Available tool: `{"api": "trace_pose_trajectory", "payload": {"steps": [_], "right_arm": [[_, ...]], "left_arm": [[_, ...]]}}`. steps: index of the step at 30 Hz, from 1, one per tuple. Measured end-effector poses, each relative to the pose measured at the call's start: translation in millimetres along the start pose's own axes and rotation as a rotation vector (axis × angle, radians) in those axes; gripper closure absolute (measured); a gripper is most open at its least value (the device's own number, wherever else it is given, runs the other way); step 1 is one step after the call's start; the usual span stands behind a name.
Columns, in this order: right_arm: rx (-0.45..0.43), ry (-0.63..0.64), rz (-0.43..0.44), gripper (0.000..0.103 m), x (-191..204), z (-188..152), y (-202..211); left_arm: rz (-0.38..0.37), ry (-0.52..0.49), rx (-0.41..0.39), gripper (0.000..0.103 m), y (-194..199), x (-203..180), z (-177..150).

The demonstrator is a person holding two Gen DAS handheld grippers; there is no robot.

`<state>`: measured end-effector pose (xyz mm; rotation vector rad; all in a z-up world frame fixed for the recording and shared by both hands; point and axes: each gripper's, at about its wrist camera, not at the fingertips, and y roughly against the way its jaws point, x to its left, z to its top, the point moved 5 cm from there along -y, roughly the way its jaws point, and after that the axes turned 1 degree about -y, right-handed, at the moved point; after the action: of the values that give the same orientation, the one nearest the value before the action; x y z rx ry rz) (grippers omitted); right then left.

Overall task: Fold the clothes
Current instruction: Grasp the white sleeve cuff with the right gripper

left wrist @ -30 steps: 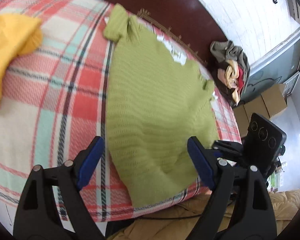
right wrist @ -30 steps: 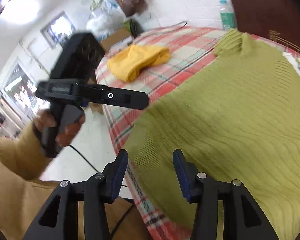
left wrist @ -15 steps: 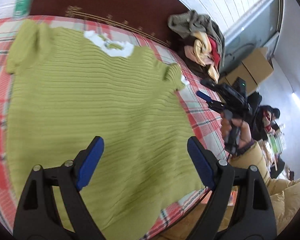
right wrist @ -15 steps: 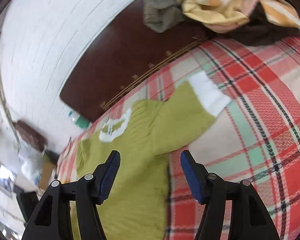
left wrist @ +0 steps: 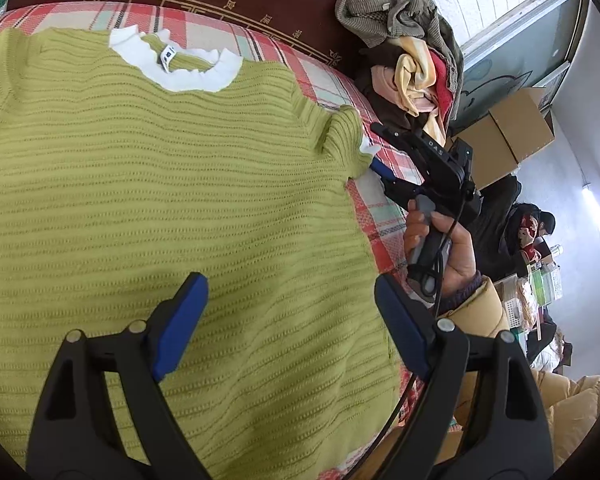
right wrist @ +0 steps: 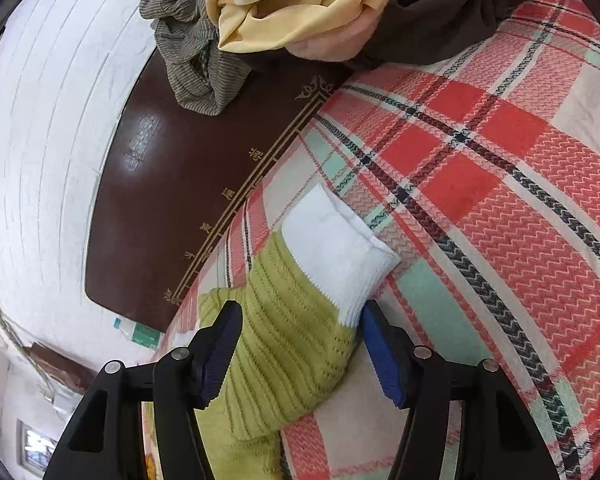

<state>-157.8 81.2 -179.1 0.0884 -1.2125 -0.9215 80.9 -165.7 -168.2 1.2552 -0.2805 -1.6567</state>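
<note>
A green ribbed sweater [left wrist: 160, 200] with a white collar [left wrist: 188, 68] lies flat on a plaid bed cover [left wrist: 384, 216]. My left gripper [left wrist: 288, 320] is open, hovering over the sweater's lower right part. My right gripper [right wrist: 300, 332] is open with its jaws on either side of the sweater's right sleeve [right wrist: 284, 328], near the white cuff [right wrist: 336, 256]. The right gripper also shows in the left wrist view [left wrist: 380, 156], beside the sleeve end.
A dark wooden headboard [right wrist: 188, 160] runs behind the bed. A pile of mixed clothes [left wrist: 412, 48] sits at the bed's right corner and shows in the right wrist view [right wrist: 300, 4]. A cardboard box [left wrist: 512, 132] stands beyond.
Both grippers swung right and forward. The right gripper moved from the sweater's hem up to the right sleeve, now straddling it. The left gripper moved over the sweater body.
</note>
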Motion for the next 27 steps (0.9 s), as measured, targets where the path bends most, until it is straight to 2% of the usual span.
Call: {"api": "trace_pose_trajectory", "payload": {"steps": [2, 3, 4, 7, 12, 16, 18, 20, 22, 24, 25, 27], "right_arm": [[-0.009, -0.024, 0.006, 0.061, 2, 1, -11], [0.002, -0.038, 0.023, 0.081, 0, 1, -15], [0.018, -0.051, 0.035, 0.093, -4, 0, -19], [0.010, -0.048, 0.048, 0.096, -10, 1, -12], [-0.065, 0.023, 0.105, 0.097, 4, 7, 16], [-0.046, 0.041, 0.118, 0.097, 5, 0, 35], [0.001, 0.023, 0.094, 0.096, -3, -9, 34], [0.054, -0.018, 0.074, 0.091, -15, -19, 32], [0.090, -0.035, 0.061, 0.074, -21, -29, 28], [0.086, -0.040, 0.054, 0.068, -21, -33, 28], [0.080, -0.044, 0.055, 0.061, -19, -33, 28], [0.053, -0.060, 0.042, 0.053, -16, -31, 27]], "left_arm": [[0.000, 0.006, 0.008, 0.017, -3, 1, 0], [0.000, 0.010, 0.013, 0.017, -5, 1, 1], [-0.001, 0.014, 0.018, 0.017, -6, 2, 1], [0.002, 0.027, 0.027, 0.017, -10, 4, 2], [-0.012, 0.038, 0.035, 0.017, -16, 4, 7], [-0.020, 0.020, 0.042, 0.017, -22, -4, 12], [-0.027, 0.009, 0.046, 0.017, -26, -9, 15], [-0.034, -0.002, 0.050, 0.017, -30, -13, 17], [-0.038, -0.009, 0.058, 0.017, -32, -16, 18], [-0.038, -0.010, 0.064, 0.017, -34, -17, 18], [-0.038, -0.009, 0.066, 0.017, -35, -17, 18], [-0.036, -0.007, 0.070, 0.017, -36, -17, 18]]}}
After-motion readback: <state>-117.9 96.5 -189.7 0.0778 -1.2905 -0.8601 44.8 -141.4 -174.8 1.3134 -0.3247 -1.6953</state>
